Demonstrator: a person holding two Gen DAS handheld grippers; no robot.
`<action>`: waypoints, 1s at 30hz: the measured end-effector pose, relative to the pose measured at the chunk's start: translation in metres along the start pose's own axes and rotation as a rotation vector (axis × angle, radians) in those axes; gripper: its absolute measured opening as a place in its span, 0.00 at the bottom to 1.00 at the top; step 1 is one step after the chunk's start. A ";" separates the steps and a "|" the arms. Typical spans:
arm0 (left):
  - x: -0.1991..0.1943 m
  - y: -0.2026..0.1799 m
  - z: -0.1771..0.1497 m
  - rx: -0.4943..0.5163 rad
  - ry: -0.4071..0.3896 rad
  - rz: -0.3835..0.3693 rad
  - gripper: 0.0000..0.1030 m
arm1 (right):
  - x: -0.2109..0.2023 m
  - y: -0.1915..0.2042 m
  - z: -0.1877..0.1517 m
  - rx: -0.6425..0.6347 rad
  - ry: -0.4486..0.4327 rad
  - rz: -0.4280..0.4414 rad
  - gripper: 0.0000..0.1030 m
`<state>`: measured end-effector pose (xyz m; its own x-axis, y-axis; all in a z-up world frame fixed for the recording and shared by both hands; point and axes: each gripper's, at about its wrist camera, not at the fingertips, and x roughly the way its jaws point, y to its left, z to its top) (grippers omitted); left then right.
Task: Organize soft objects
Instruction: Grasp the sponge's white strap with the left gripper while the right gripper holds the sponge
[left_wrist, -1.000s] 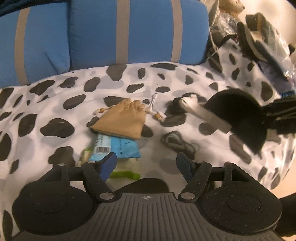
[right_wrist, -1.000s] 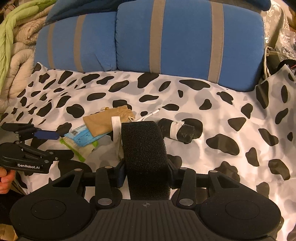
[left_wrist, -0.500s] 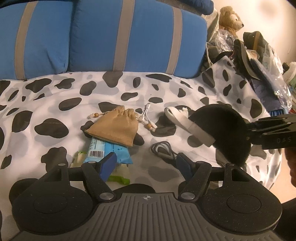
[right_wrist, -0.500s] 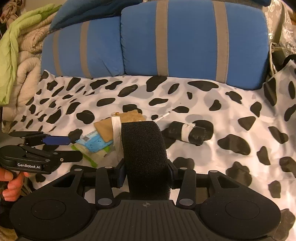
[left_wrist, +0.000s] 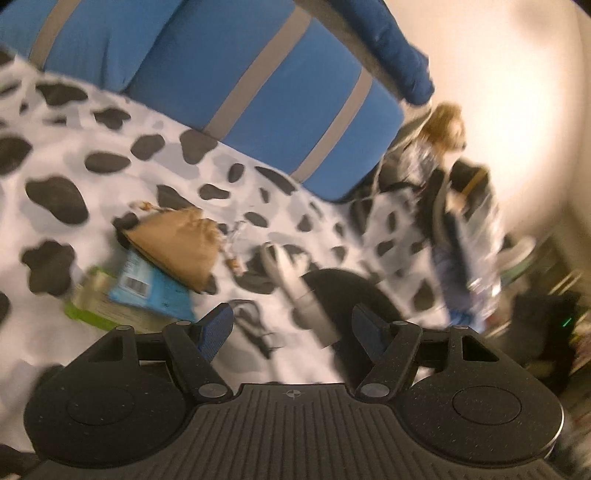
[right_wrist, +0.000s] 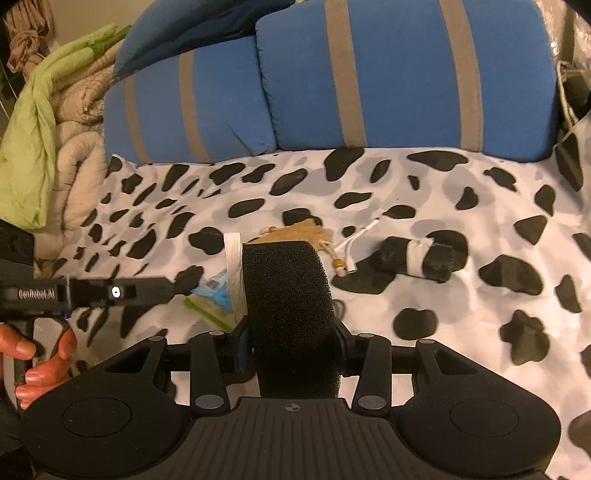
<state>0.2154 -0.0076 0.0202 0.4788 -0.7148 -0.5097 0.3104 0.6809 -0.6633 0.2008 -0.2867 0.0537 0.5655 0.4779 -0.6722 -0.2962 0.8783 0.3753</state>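
My right gripper is shut on a black foam pad with a white elastic strap, held above the cow-print bedsheet. The pad shows in the blurred left wrist view. My left gripper is open and empty, and shows from the side in the right wrist view. On the sheet lie a tan drawstring pouch, a blue packet, a green packet, a dark cord and a rolled black foam piece with a white band.
Two blue pillows with grey stripes lie at the head of the bed. A green and beige quilt is piled on the left. A teddy bear and bags stand off the bed's right side.
My left gripper has swung and tilted right, so its view is blurred. My right gripper has lifted back slightly with the foam pad still held.
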 end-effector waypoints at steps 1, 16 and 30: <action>0.000 0.003 0.000 -0.030 -0.002 -0.026 0.68 | 0.000 0.001 0.000 0.004 -0.001 0.014 0.44; 0.003 0.029 -0.001 -0.289 -0.011 -0.197 0.19 | -0.005 0.007 0.001 0.053 0.013 0.215 0.44; -0.005 0.018 0.001 -0.193 -0.032 -0.062 0.03 | -0.006 0.003 0.001 0.041 -0.005 0.110 0.44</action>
<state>0.2197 0.0086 0.0112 0.4901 -0.7471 -0.4490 0.1781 0.5901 -0.7875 0.1971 -0.2867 0.0591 0.5352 0.5714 -0.6221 -0.3248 0.8191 0.4728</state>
